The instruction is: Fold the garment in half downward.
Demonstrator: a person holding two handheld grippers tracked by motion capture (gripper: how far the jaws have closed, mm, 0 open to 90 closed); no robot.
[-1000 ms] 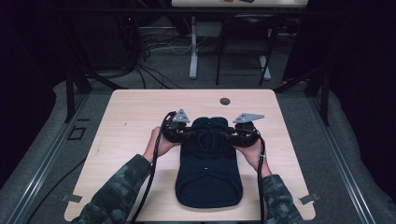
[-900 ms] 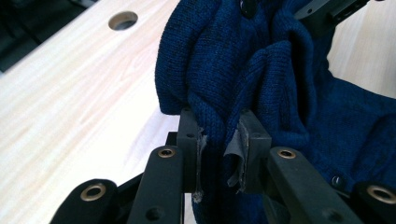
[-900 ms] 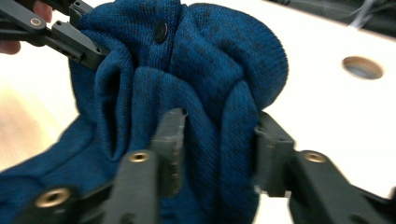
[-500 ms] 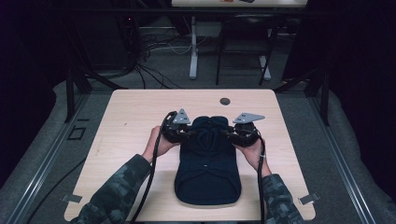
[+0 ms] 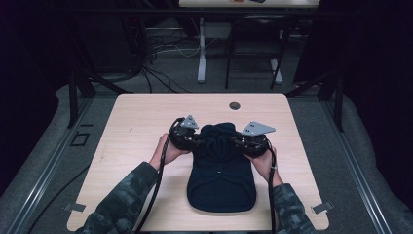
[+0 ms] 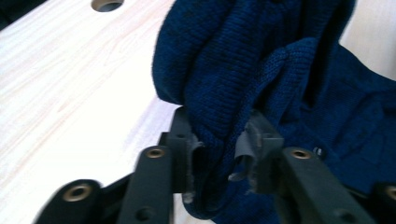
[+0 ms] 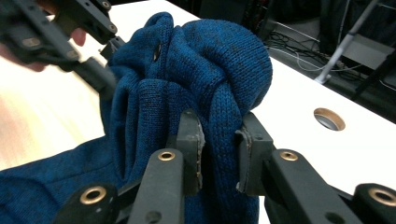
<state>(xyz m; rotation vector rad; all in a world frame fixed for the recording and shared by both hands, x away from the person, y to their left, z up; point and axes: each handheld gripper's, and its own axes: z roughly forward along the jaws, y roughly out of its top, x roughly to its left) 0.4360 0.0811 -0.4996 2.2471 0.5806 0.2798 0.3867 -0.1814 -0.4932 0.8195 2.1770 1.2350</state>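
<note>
A dark blue knitted garment (image 5: 221,180) lies along the middle of the wooden table (image 5: 146,117), and its far end is gathered into a lump. My left gripper (image 5: 197,142) pinches a fold at the lump's left side. In the left gripper view that fold (image 6: 280,60) sits between the pads of the gripper (image 6: 219,140), whose jaws have just been easing open slightly. My right gripper (image 5: 234,142) holds the lump's right side. The right gripper view has its pads (image 7: 219,140) pressed on thick knit (image 7: 219,56), with the left gripper (image 7: 100,70) farther off.
A round cable hole (image 5: 234,106) lies in the table just beyond the garment, and appears as the same hole (image 7: 329,119) in the right gripper view. Cables trail from both grippers along camouflage sleeves. Black frame legs and floor cables stand behind the table.
</note>
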